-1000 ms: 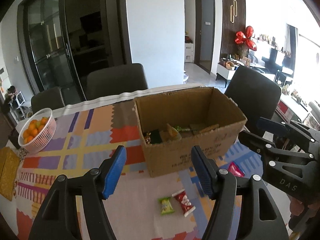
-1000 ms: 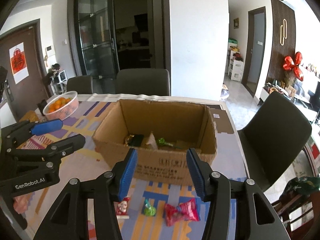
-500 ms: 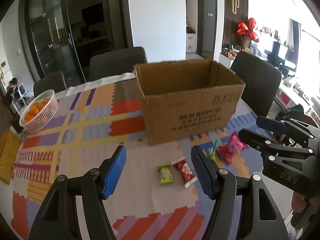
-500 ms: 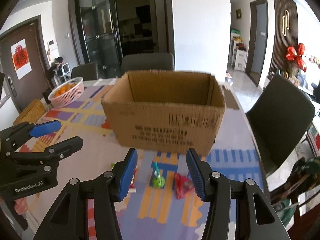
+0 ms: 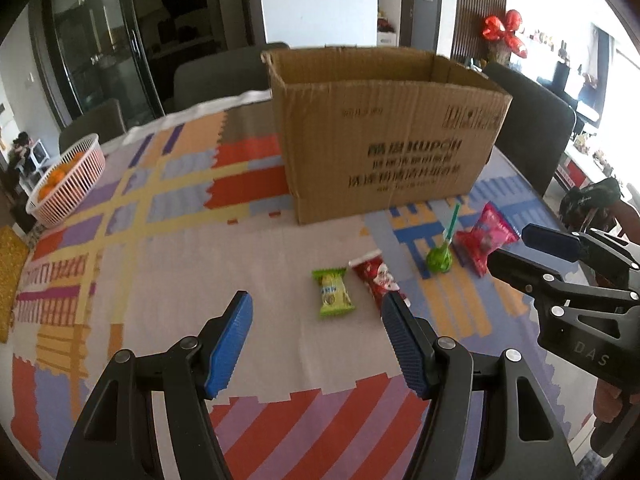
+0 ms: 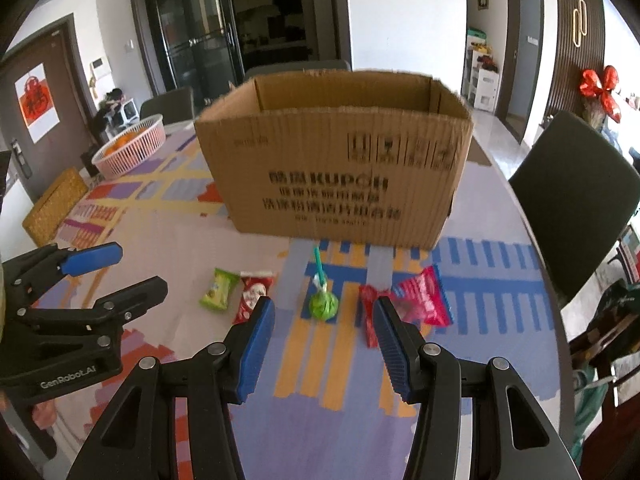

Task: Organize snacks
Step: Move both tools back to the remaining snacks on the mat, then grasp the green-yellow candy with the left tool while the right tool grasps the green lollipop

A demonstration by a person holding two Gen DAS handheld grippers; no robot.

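Observation:
An open cardboard box [image 5: 384, 136] [image 6: 340, 168] stands on the table with a patterned cloth. In front of it lie a green snack packet [image 5: 332, 291] [image 6: 218, 289], a red snack packet [image 5: 376, 276] [image 6: 253, 295], a green lollipop [image 5: 440, 258] [image 6: 323, 306] and a pink-red packet [image 5: 486, 238] [image 6: 424, 296]. My left gripper [image 5: 318, 320] is open and empty, low over the cloth just before the green and red packets. My right gripper [image 6: 324, 324] is open and empty, low before the lollipop and pink-red packet. Each gripper shows in the other's view: the right one [image 5: 532, 252], the left one [image 6: 128, 268].
A white basket of oranges [image 5: 66, 178] [image 6: 130, 150] stands at the far left of the table. A woven mat [image 6: 54, 204] lies at the left edge. Dark chairs [image 6: 576, 192] stand behind and to the right of the table.
Both grippers have dropped from above the box down toward the table. The box's inside is now out of sight and the snacks on the cloth are nearer.

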